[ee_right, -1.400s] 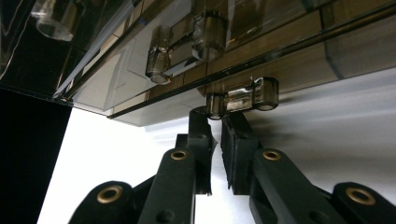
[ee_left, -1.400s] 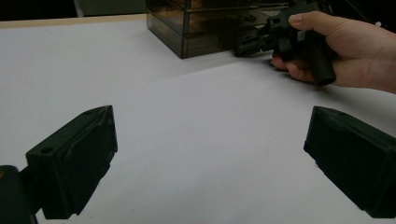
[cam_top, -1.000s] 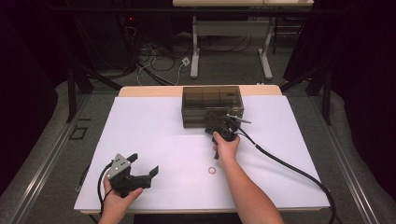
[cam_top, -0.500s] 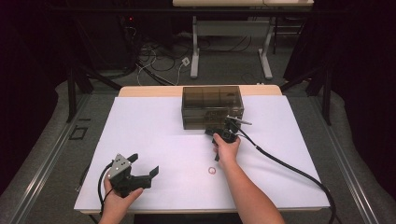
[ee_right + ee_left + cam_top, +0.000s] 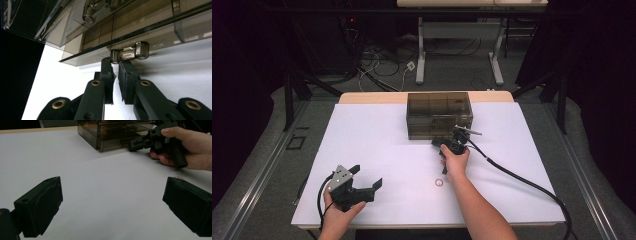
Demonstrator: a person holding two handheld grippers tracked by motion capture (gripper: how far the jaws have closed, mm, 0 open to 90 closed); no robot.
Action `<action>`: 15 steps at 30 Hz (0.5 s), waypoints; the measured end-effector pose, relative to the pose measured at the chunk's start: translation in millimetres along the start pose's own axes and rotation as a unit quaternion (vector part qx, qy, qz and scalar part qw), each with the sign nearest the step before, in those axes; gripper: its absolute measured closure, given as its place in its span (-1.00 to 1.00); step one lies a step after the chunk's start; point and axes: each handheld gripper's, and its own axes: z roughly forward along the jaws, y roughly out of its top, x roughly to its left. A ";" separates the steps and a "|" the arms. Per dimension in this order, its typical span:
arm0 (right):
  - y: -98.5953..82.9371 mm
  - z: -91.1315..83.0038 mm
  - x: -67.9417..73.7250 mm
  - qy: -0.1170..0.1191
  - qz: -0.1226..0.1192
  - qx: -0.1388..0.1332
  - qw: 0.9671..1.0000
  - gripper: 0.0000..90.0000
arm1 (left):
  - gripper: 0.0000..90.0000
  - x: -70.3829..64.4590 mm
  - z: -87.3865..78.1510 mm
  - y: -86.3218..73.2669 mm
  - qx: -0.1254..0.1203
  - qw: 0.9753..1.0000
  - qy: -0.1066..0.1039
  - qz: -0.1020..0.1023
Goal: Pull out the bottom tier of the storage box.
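1. Smoked-plastic drawer handle [image 5: 130, 53] on the lower drawer of the translucent drawer box [image 5: 439, 115] is the thing being worked on; the box stands toward the far middle of the white tabletop [image 5: 377, 145].
2. Seen in the right gripper view, the right gripper [image 5: 115, 65] has its jaws nearly together around the left end of that handle, with a thin gap between them; they seem to pinch it, though how firm the hold is I cannot tell.
3. Judging by the drawer front sitting flush with the box, the pull has not begun: the grip is made, and opening is left.
4. A small ring [image 5: 439, 183] lies on the tabletop just beside the right forearm, untouched.
5. The left gripper [image 5: 367, 186] rests near the front left corner, jaws spread wide and holding nothing.
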 end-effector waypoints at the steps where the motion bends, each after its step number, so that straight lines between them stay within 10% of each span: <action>1: -0.4 -0.4 -0.5 0.000 -0.004 0.001 1.000 0.85 | -0.94 0.2 -0.1 0.1 0.000 1.000 0.000 0.002; 15: -3.1 -3.0 -1.2 0.008 0.000 0.001 1.000 0.85 | -0.94 0.1 0.4 -0.5 0.001 1.000 0.000 0.000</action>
